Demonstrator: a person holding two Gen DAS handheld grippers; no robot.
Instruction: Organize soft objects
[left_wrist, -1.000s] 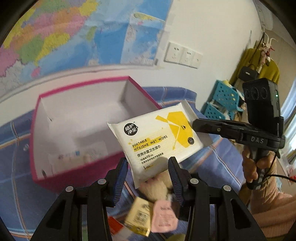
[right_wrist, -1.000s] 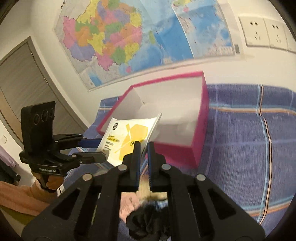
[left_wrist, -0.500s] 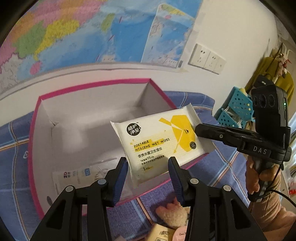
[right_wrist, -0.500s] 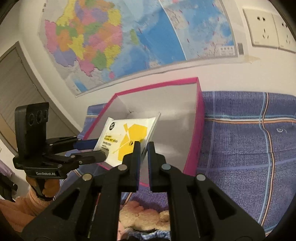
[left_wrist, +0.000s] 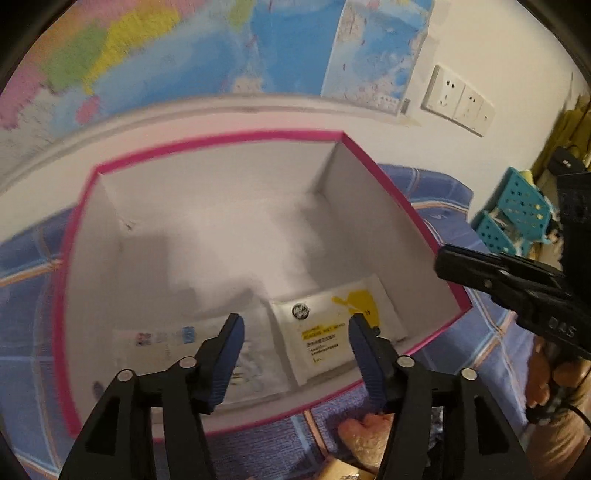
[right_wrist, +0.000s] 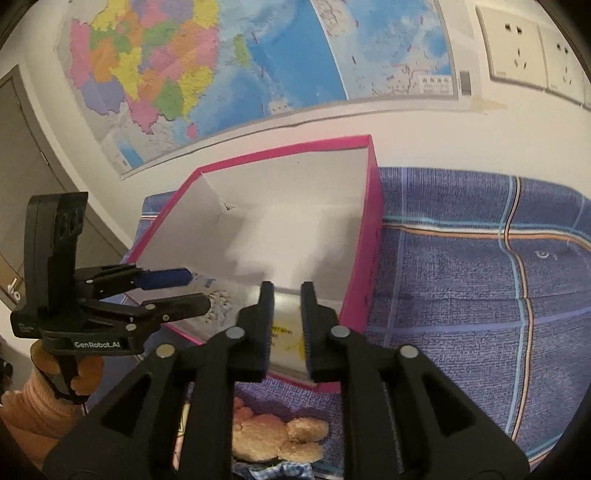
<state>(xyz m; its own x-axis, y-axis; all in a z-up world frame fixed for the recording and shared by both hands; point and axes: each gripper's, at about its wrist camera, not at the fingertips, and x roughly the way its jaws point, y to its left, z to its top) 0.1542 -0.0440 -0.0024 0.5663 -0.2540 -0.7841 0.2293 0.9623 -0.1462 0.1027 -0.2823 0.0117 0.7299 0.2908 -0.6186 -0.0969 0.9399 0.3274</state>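
A white and yellow wet wipes pack (left_wrist: 332, 328) lies flat in the front right corner of the pink box (left_wrist: 402, 201), beside a white tissue pack (left_wrist: 207, 339). My left gripper (left_wrist: 293, 343) is open and empty above the box's front part. My right gripper (right_wrist: 286, 314) is open and empty just above the wipes pack (right_wrist: 286, 338); it shows from the side in the left wrist view (left_wrist: 491, 273). A tan plush toy (right_wrist: 277, 435) lies on the blue cloth in front of the box (right_wrist: 373, 206).
The box stands on a blue checked cloth (right_wrist: 480, 277) against a white wall with a map (right_wrist: 240, 55) and sockets (right_wrist: 517, 48). Teal baskets (left_wrist: 517, 218) stand at the far right. A door (right_wrist: 22, 166) is at the left.
The right gripper opened and let go of the wipes pack, which dropped into the box's front right corner. Both grippers moved forward over the box.
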